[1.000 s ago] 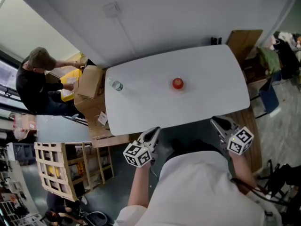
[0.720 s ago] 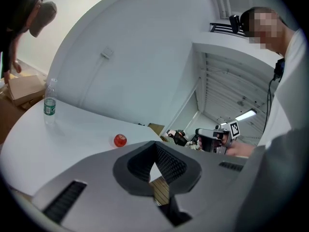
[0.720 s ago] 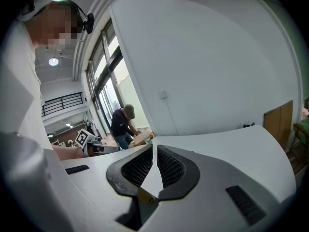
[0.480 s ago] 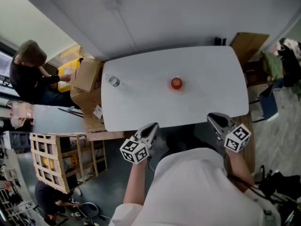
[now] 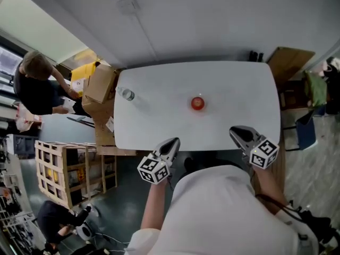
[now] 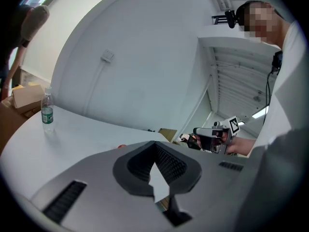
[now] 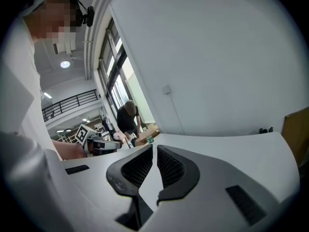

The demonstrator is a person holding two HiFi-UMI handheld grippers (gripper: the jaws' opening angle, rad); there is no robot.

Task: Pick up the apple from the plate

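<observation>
Both tongs hang short of the tabletop's near edge, the apple well beyond them.

The small round red apple [image 5: 197,103] sits near the middle of the white rounded tabletop [image 5: 159,118]; whatever it rests on is too small to make out from here. The left tongs [image 5: 172,143] are pressed together at the tips with nothing in them. The right tongs [image 5: 237,132] stand a hair apart, a thin slit between the ribbed pads, also empty. A clear plastic water bottle [image 5: 128,94] stands at the far left corner, just beside a brown cardboard box [image 5: 100,84] off the edge.
</observation>
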